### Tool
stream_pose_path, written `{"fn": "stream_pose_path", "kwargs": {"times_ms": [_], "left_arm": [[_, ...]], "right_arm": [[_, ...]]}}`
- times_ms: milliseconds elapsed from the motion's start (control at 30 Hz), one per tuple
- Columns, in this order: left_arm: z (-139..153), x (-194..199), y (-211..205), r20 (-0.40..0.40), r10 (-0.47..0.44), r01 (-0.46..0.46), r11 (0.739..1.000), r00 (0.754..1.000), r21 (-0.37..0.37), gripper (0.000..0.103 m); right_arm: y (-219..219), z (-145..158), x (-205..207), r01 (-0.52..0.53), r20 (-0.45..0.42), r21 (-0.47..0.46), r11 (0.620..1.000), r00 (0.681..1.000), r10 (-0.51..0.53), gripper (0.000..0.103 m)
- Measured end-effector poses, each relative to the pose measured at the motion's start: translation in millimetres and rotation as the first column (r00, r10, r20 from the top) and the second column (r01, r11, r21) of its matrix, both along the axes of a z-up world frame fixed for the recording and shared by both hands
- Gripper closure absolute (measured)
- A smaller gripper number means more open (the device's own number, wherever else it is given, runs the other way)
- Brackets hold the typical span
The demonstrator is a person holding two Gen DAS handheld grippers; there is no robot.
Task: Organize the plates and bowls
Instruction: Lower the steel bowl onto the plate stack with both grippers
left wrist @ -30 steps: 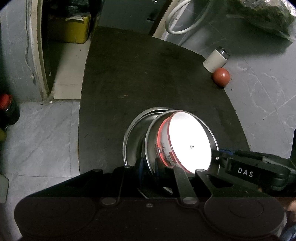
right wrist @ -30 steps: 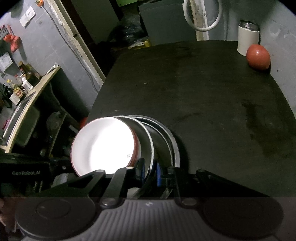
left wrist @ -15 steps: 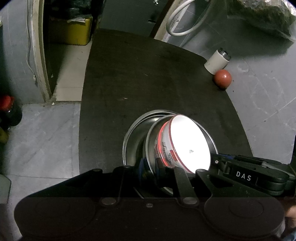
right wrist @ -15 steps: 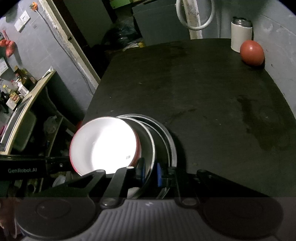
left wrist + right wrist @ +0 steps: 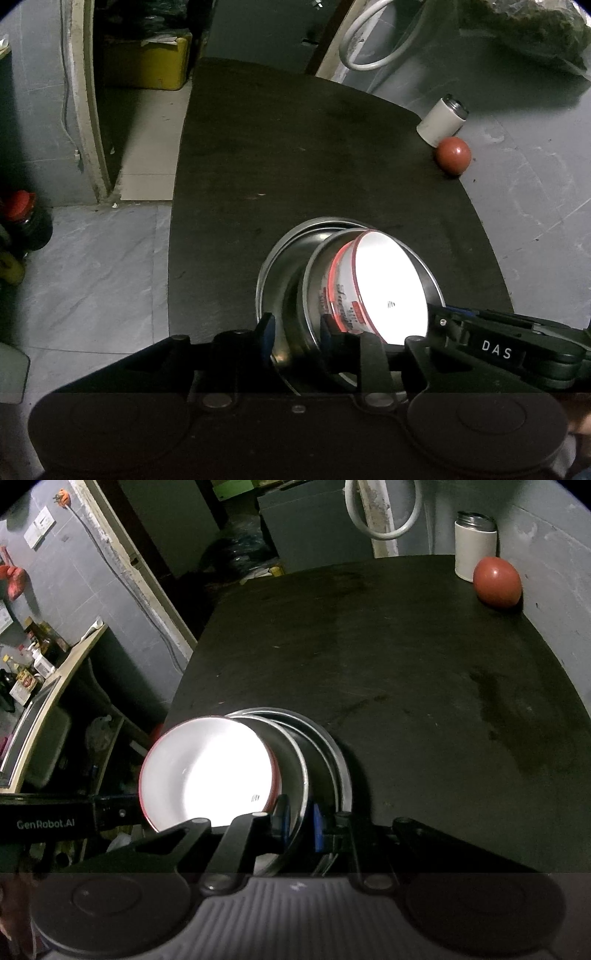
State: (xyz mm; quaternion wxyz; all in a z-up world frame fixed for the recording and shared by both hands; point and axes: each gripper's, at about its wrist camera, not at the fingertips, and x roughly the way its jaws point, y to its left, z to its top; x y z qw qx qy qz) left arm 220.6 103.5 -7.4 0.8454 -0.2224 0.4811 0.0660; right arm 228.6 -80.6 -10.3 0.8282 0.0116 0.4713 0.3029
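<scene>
Two grippers, left [image 5: 295, 328] and right [image 5: 299, 821], clamp opposite rims of nested steel bowls [image 5: 291, 280] holding a white bowl [image 5: 210, 768] above a dark table [image 5: 406, 657].

My work surface is a dark, matte black table [image 5: 424, 672] with a rounded outline, scuffed and marked by a faint dull stain toward its right side. At its far right corner a white cylindrical canister [image 5: 474, 550] with a metal top stands upright, and a red ball-like thing [image 5: 496, 581], perhaps a tomato, sits just beside it. Whether the two touch, I cannot tell from here.
</scene>
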Motion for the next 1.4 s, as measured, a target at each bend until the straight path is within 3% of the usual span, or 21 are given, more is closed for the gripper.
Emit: {"fn": "stream_pose_path", "kwargs": {"times_ms": [633, 1000, 1133, 1400], "left_arm": [[2, -2, -1, -0.003, 0.009, -0.009, 1.000, 1.000, 0.015, 0.072], [5, -7, -1, 0.009, 0.026, -0.026, 0.999, 1.000, 0.039, 0.055], [7, -8, -2, 0.011, 0.026, -0.026, 0.999, 1.000, 0.046, 0.052], [10, -11, -3, 0.016, 0.023, -0.024, 0.998, 1.000, 0.058, 0.046]], "right_arm": [[-4, 2, -2, 0.017, 0.009, -0.001, 1.000, 1.000, -0.017, 0.082], [-6, 3, -5, 0.023, 0.020, -0.003, 1.000, 1.000, -0.023, 0.080], [-9, 4, -8, 0.045, 0.040, -0.017, 0.999, 0.998, -0.044, 0.066], [-19, 6, -11, 0.082, 0.039, 0.008, 0.997, 0.996, -0.083, 0.053]]}}
